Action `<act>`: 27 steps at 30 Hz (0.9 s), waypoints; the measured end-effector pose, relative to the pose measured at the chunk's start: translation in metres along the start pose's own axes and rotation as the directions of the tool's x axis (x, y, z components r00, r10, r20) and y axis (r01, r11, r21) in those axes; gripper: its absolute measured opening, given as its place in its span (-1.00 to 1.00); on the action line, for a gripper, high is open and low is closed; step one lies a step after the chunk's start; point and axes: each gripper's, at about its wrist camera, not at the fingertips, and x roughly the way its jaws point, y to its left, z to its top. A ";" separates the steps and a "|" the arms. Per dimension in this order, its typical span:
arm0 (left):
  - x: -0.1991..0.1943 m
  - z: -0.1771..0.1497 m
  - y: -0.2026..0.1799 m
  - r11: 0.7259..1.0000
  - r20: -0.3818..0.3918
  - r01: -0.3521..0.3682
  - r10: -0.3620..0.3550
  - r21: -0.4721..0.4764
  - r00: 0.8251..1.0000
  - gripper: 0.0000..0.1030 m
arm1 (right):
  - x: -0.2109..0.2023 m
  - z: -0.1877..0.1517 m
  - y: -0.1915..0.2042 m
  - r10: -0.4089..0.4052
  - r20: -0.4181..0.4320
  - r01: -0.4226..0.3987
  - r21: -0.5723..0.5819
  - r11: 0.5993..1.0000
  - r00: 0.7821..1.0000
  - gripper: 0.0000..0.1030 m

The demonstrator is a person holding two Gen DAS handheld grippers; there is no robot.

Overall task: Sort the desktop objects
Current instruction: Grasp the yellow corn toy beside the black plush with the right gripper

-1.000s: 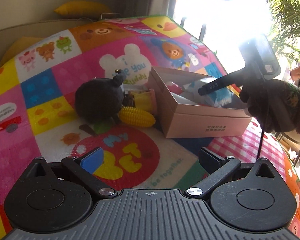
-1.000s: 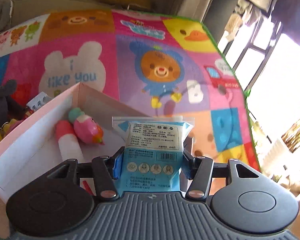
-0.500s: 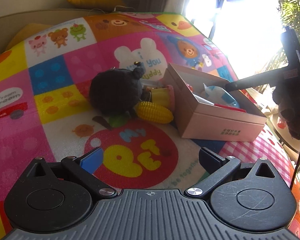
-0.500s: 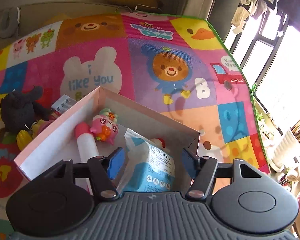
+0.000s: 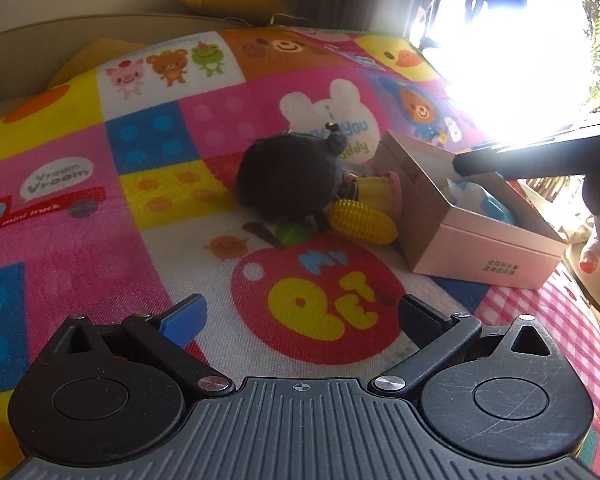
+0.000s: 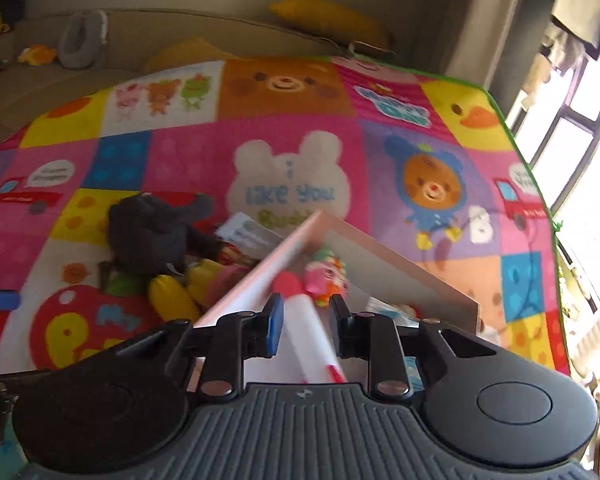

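A pink cardboard box [image 5: 476, 248] [image 6: 400, 264] stands on the patterned mat. It holds a blue-white packet [image 5: 480, 200], a white tube with a red cap [image 6: 304, 320] and a pink toy figure [image 6: 326, 278]. Left of the box lie a black plush toy [image 5: 292, 180] [image 6: 152, 232], a yellow toy corn [image 5: 362, 222] [image 6: 172, 296] and a yellow-pink cup [image 5: 380, 196]. My left gripper [image 5: 300, 316] is open and empty above the mat. My right gripper [image 6: 306, 320] is open and empty above the box; one finger [image 5: 540, 152] shows in the left wrist view.
The colourful cartoon mat [image 5: 180, 140] covers the table. A small white card packet [image 6: 248, 234] lies behind the box's left wall. Yellow cushions [image 6: 328, 20] sit on the sofa behind. Bright windows [image 6: 572, 128] are at the right.
My right gripper has let go of the blue-white packet into the box, opened, and drawn back and to the left. My left gripper has drifted left, still open.
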 end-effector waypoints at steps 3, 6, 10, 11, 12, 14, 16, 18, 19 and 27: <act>-0.008 0.000 0.003 0.995 0.039 -0.092 0.091 0.035 0.995 1.00 | 0.005 0.002 0.052 0.054 0.006 -0.053 -0.138 0.989 0.999 -0.52; -0.016 -0.001 0.018 0.988 0.058 -0.153 0.151 0.024 0.987 1.00 | 0.021 -0.004 0.094 0.019 0.012 -0.015 -0.278 0.960 1.000 -0.52; -0.024 -0.003 0.039 0.984 0.052 -0.177 0.178 -0.025 0.983 1.00 | 0.050 -0.013 0.133 -0.082 0.035 0.089 -0.419 0.904 0.996 -0.48; -0.025 -0.004 0.042 0.983 0.050 -0.179 0.181 -0.032 0.982 1.00 | 0.057 -0.014 0.138 -0.103 0.036 0.108 -0.440 0.892 0.994 -0.39; -0.026 -0.005 0.046 0.983 0.047 -0.176 0.178 -0.043 0.983 1.00 | 0.064 -0.015 0.141 -0.120 0.023 0.118 -0.453 0.884 0.992 -0.37; -0.028 -0.006 0.049 0.985 0.048 -0.164 0.166 -0.055 0.985 1.00 | 0.076 -0.015 0.141 -0.139 -0.004 0.122 -0.451 0.884 0.990 -0.34; -0.029 -0.007 0.048 0.987 0.052 -0.156 0.159 -0.048 0.986 1.00 | 0.073 -0.012 0.137 -0.123 -0.017 0.104 -0.429 0.897 0.992 -0.36; -0.028 -0.007 0.045 0.989 0.048 -0.144 0.146 -0.036 0.988 1.00 | 0.061 -0.007 0.129 -0.057 -0.056 0.032 -0.370 0.929 0.997 -0.36; -0.027 -0.007 0.043 0.991 0.046 -0.134 0.135 -0.031 0.990 1.00 | 0.052 -0.003 0.124 -0.001 -0.087 -0.027 -0.323 0.946 0.996 -0.36; -0.021 -0.010 0.029 0.998 0.032 -0.061 0.062 -0.026 0.998 1.00 | -0.001 0.020 0.086 0.143 -0.047 -0.150 -0.213 0.965 0.989 -0.20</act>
